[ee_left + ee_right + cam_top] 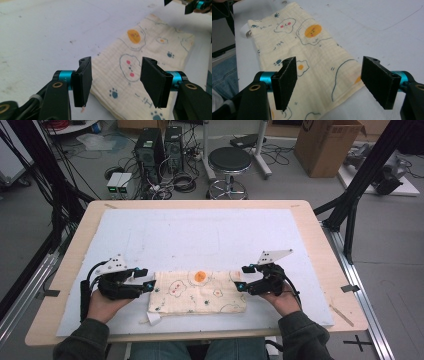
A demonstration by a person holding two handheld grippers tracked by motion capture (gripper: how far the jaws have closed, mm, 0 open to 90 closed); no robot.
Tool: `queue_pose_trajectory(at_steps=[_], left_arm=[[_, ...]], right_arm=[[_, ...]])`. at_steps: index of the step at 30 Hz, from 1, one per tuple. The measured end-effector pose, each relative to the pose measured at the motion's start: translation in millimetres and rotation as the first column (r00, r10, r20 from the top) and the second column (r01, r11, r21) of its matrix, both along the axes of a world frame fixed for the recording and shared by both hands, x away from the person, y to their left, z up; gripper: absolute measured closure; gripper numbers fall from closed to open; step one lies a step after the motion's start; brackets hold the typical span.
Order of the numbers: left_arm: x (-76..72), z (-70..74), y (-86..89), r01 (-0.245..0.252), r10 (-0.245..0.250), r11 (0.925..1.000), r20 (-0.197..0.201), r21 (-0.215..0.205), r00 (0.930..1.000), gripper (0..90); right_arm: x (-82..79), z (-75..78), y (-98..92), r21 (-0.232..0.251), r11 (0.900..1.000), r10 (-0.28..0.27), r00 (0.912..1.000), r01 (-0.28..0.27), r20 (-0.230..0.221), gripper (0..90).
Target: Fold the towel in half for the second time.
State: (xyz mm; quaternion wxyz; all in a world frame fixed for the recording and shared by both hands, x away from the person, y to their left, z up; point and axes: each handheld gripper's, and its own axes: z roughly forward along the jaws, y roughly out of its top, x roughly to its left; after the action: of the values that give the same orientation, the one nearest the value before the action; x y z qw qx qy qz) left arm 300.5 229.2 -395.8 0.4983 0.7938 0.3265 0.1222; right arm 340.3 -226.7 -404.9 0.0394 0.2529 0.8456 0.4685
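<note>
No readable writing on the cloth, just egg and paw doodles, and both the left claw and right claw hang released at its ends.

A folded cream cotton cloth printed with fried eggs and paw prints was laid on the white foam mat, near its front edge. Left of the cloth the left gripper was placed, right of it the right gripper.

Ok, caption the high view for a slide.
Both open grippers, left and right, flank a folded printed cloth on the white mat.
</note>
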Motion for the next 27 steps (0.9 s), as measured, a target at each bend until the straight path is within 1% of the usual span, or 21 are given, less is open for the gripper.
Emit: queue_pose_trajectory(at_steps=[3,4,5,6,9,10,12,13,16,18,19,20,22,24,27], left_arm=[[5.9,2.8,-2.8,0.0,0.0,1.0,0.005,0.004,1.0,42.9],[7.3,3.2,-4.0,0.002,-0.002,1.0,0.005,0.005,1.0,42.9],[8.7,3.1,-5.0,-0.001,0.001,1.0,0.006,0.006,1.0,42.9],[10.0,2.8,-5.7,-0.003,0.003,1.0,0.006,0.005,1.0,42.9],[16.0,1.8,-6.7,-0.016,0.016,0.9999,0.001,0.005,0.9999,43.3],[18.3,1.6,-7.1,-0.023,0.023,0.9997,0.002,-0.001,0.9997,43.6],[23.3,2.6,-8.2,-0.034,0.034,0.9994,-0.002,-0.002,0.9994,44.2],[26.2,3.6,-9.3,-0.036,0.036,0.9993,-0.003,0.002,0.9993,44.2],[34.0,7.2,-13.2,-0.052,0.052,0.9986,0.007,0.012,0.9986,45.1],[39.7,7.6,-15.2,-0.066,0.066,0.9978,-0.001,0.003,0.9978,45.5],[42.1,6.7,-15.9,-0.076,0.076,0.9971,-0.004,-0.002,0.9971,45.7],[44.7,5.3,-16.1,-0.083,0.083,0.9966,-0.006,0.0,0.9965,46.4],[49.4,1.4,-16.6,-0.096,0.096,0.9954,-0.023,0.004,0.9951,46.9],[53.8,-2.5,-16.4,-0.103,0.103,0.9944,-0.039,0.025,0.9939,46.8],[58.9,-7.4,-16.7,-0.119,0.12,0.9925,-0.055,0.028,0.9913,46.1]], right_arm=[[6.3,3.5,-0.3,0.002,1.0,-0.012,0.9999,0.012,0.007,28.9],[7.9,4.5,-0.5,0.005,1.0,-0.015,0.9999,0.015,0.0,29.0],[10.5,4.9,-0.7,0.003,1.0,-0.015,0.9998,0.015,0.011,29.1],[12.1,5.7,-0.9,-0.002,1.0,-0.023,0.9997,0.023,0.01,29.2],[19.6,6.9,-2.1,-0.004,0.999,-0.046,0.9988,0.046,0.015,29.8],[22.3,7.3,-2.3,-0.006,0.999,-0.052,0.9986,0.052,0.012,31.0],[27.7,8.6,-1.9,-0.022,0.997,-0.073,0.9971,0.074,0.019,32.1],[30.4,9.5,-1.9,-0.025,0.997,-0.078,0.9969,0.078,0.014,32.9],[38.5,12.6,-1.5,-0.045,0.994,-0.101,0.9947,0.102,0.019,36.5],[41.6,14.1,-1.3,-0.045,0.992,-0.114,0.9935,0.114,0.011,39.9],[43.9,14.1,-1.2,-0.048,0.992,-0.116,0.9931,0.117,0.016,41.4],[45.2,13.8,-1.1,-0.05,0.991,-0.123,0.9923,0.124,0.012,43.2],[48.0,11.7,-1.2,-0.058,0.99,-0.132,0.9913,0.132,0.006,46.6],[50.4,8.3,0.0,-0.076,0.988,-0.136,0.9906,0.134,-0.014,48.8],[55.2,2.8,2.3,-0.087,0.989,-0.125,0.9915,0.121,-0.038,51.4]])
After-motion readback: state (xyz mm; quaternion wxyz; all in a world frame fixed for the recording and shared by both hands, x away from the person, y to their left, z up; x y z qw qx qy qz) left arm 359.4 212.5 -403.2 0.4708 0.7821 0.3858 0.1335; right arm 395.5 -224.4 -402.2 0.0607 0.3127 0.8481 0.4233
